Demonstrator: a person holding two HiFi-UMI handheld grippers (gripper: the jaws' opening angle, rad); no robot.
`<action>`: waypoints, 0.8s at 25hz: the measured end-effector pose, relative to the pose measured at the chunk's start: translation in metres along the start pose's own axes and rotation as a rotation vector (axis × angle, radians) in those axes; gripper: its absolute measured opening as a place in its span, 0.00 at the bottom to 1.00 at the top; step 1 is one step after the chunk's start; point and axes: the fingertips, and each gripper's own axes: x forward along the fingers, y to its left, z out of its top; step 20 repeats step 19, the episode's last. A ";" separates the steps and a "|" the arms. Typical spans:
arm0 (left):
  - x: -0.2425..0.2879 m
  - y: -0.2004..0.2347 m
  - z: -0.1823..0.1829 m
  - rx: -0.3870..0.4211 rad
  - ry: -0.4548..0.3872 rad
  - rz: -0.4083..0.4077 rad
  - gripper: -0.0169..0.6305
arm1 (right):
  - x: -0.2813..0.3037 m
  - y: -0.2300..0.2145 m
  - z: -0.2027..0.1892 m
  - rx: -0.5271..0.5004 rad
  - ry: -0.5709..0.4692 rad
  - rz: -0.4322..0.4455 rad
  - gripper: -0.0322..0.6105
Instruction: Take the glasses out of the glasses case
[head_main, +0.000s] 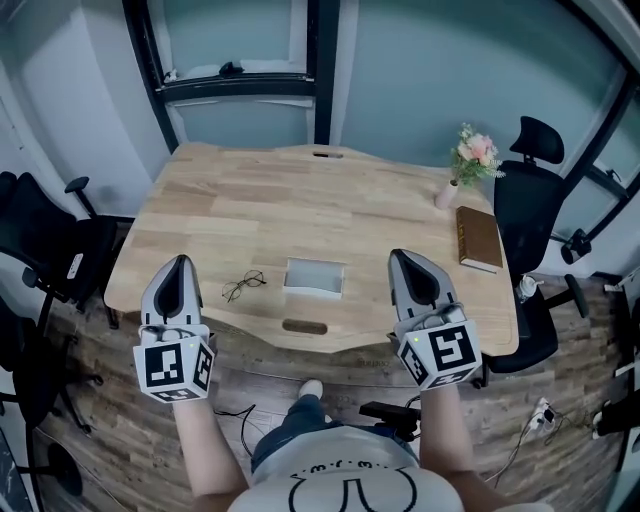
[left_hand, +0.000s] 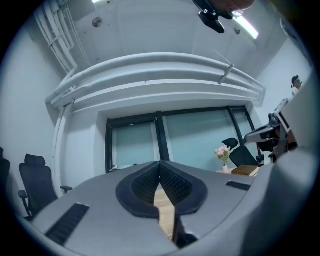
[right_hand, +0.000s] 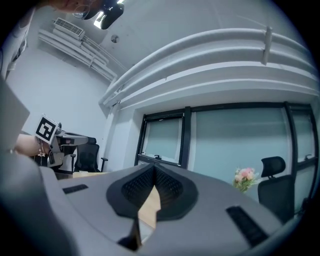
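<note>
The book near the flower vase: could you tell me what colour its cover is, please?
The book is brown; the head view shows it best.

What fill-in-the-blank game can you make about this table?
The glasses lie on the table, ____ of the case.
The left gripper and right gripper both have jaws ____.
Pink ____ stand near the book.
Missing words: left; shut; flowers.

grey tools (head_main: 180, 260) (head_main: 398, 255), white printed shirt (head_main: 340, 487)
</note>
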 end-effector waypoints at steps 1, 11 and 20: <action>-0.003 -0.002 0.004 0.003 -0.009 0.001 0.05 | -0.004 0.002 0.002 -0.010 -0.004 0.001 0.06; -0.022 -0.014 0.026 0.039 -0.038 0.000 0.05 | -0.031 0.002 0.013 -0.017 -0.029 -0.026 0.06; -0.035 -0.020 0.033 0.075 -0.039 -0.016 0.05 | -0.048 -0.006 0.021 -0.035 -0.038 -0.043 0.06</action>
